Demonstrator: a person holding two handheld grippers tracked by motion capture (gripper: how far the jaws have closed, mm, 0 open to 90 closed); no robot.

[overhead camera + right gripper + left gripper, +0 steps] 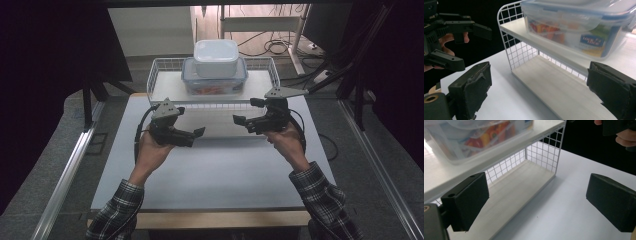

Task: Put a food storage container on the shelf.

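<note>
While both the left gripper [199, 135] and right gripper [244, 111] gape empty, the stacked food containers [215, 75] on the wire shelf's [162, 87] top are best approached level, jaws squared.

We see 2 forearms in plaid sleeves entering from below in the high view. The left hand [150, 150] carries the left gripper [196, 134], jaws wide apart, nothing between them. The right hand [285, 140] carries the right gripper [245, 111], jaws likewise spread and empty. The 2 grippers point inward, facing each other, well apart.
</note>
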